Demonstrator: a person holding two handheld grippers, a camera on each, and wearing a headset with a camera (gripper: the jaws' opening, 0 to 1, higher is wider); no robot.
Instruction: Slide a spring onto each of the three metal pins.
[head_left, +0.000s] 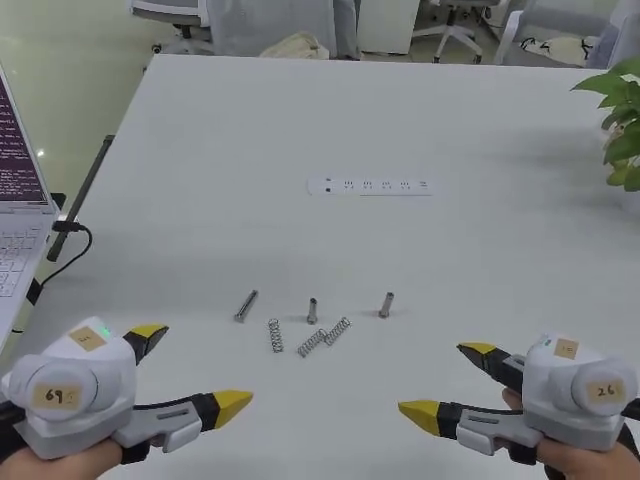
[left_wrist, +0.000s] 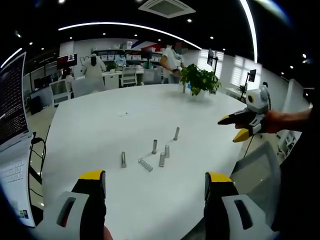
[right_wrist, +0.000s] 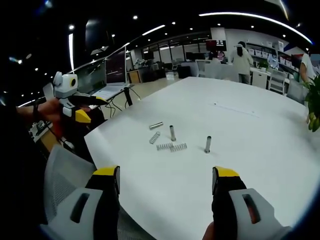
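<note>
nothing done: 3 springs (head_left: 312, 343) lie loose by 3 bare pins (head_left: 312, 310); left tool (head_left: 200, 365) and right tool (head_left: 440, 378) both open, empty.

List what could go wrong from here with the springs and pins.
1. The left pin lies flat; it may roll away when nudged.
2. The middle pin and right pin stand free; a spring pushed on crooked could topple them.
3. The middle spring and right spring lie close together; grabbing one may drag the other.
</note>
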